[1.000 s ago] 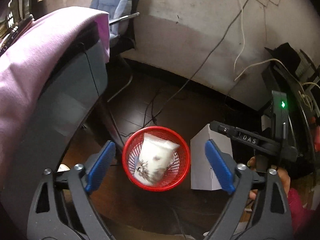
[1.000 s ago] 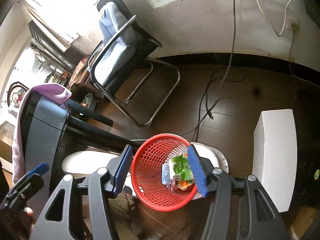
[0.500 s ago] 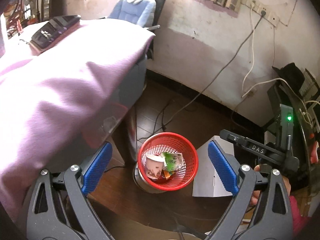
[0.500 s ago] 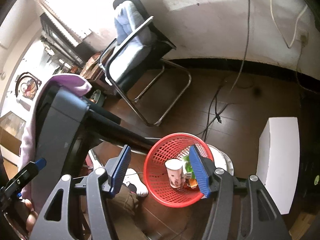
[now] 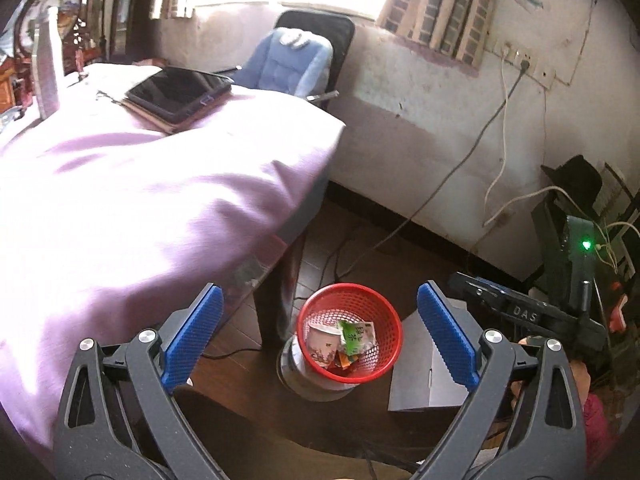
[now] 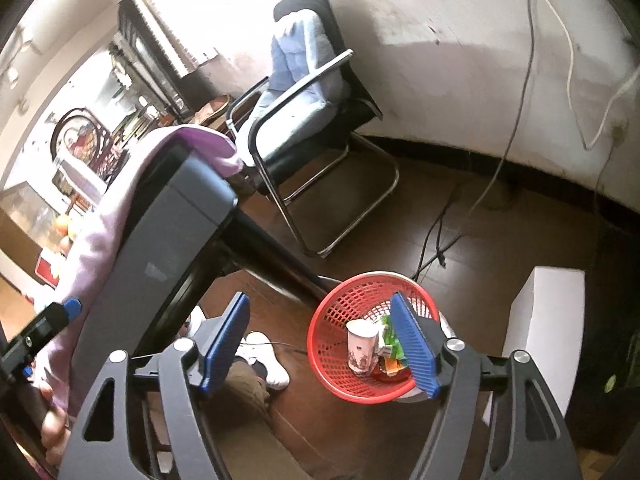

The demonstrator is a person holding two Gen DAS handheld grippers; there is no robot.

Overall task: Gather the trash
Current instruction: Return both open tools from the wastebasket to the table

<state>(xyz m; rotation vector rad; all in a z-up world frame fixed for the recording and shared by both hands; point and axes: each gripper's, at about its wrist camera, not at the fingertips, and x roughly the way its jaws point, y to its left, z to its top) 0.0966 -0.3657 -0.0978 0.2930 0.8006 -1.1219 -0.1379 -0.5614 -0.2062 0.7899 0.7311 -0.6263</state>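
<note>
- Left tool (image 5: pixel 318 338): blue-padded fingers (image 5: pixel 192 338) spread wide, nothing between them, pointing forward and down.
- Right tool (image 6: pixel 320 344): fingers (image 6: pixel 412 344) likewise spread apart and empty, angled downward.
- Each tool shows at the edge of the other's view, a hand (image 6: pixel 54 428) gripping its handle.

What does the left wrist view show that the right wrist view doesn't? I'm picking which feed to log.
Only the left wrist view shows the tablet lying on the purple cloth and the wall socket. Only the right shows the chair's chrome frame and a white shoe. Both show the red basket holding a paper cup and green wrapper, the white box, and an open, empty claw: left, right.
</note>
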